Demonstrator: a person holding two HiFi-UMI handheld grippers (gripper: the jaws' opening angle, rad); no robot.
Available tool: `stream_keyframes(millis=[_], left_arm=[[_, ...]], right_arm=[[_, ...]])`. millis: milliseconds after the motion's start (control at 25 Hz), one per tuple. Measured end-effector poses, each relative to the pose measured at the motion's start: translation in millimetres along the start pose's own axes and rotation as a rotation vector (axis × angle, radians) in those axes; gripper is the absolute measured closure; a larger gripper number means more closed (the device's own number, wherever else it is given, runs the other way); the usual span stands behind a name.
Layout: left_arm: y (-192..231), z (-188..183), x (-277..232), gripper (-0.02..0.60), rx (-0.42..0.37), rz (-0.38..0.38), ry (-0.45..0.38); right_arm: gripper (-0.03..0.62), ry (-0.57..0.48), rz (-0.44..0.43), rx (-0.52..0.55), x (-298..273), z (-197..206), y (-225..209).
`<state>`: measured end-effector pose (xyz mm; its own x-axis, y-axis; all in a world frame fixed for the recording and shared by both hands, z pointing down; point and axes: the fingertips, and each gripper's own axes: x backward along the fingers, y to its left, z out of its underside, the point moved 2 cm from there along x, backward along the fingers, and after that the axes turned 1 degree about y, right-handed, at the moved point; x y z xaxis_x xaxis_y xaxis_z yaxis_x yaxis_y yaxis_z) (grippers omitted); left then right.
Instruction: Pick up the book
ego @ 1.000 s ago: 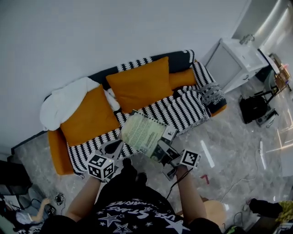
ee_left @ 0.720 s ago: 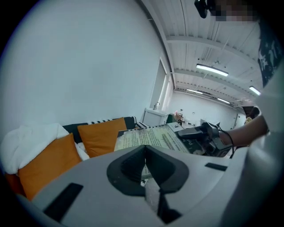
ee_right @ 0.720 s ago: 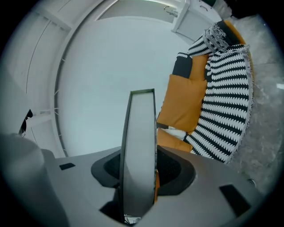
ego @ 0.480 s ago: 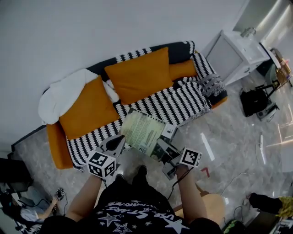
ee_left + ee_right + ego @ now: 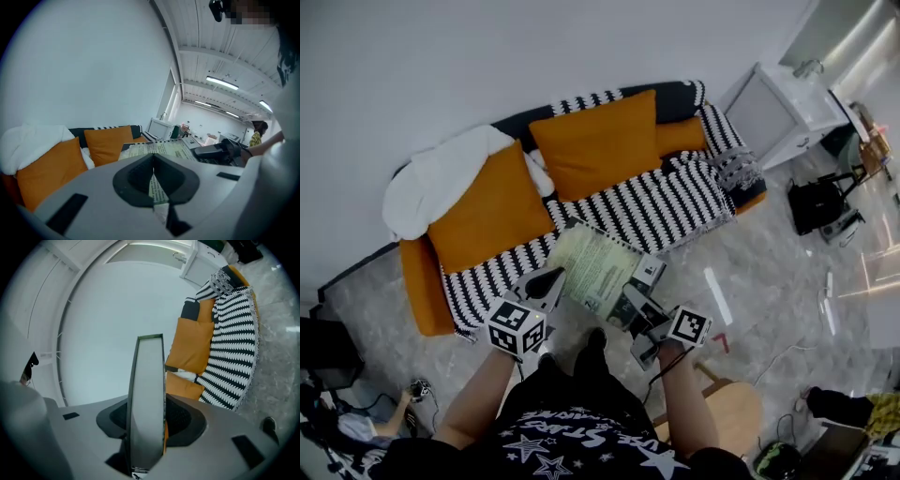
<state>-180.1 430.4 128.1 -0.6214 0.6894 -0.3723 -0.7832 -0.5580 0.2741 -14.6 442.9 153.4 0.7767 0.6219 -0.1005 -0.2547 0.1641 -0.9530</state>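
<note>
The book [image 5: 592, 265] is off the sofa [image 5: 667, 212] and in the air in front of the person, lying roughly level, its pale printed page facing up. The right gripper [image 5: 630, 302] holds it alone: in the right gripper view the jaws are pressed onto the book [image 5: 147, 404], seen edge-on as a grey slab rising between them. The left gripper [image 5: 546, 281] sits just beside the book's near left edge with its jaws drawn together on nothing; only a thin slit shows between them, and through it the page [image 5: 164, 149] beyond. The main risk, as I judge it, is that one grip at one side leaves most of the book hanging out unsupported, so it could droop, swivel in the jaws or slide free over the hard floor [image 5: 741, 272]. Loose pages could also fan open, and a careless move of the left gripper could knock the edge. As for writing, the page carries dense print too small to read, and the shirt's lettering is unclear.
</note>
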Motion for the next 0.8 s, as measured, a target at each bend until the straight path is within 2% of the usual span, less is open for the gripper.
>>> stream_keyframes(millis=[160,360,800], left_arm=[[2.4,1.4,31.5,0.574,-0.033,0.023,-0.006],[10.8,8.7,65.0,0.574,-0.011,0.025,-0.028],[3.7,29.2,108.0,0.574,-0.039,0.09,-0.023]], right_arm=[[0.421,-0.031,0.005,0.01,1.4,22.0,16.7],[0.421,-0.061,0.005,0.029,2.7,49.4,34.8],[0.421,-0.094,0.044,0.068,22.7,105.7,52.7]])
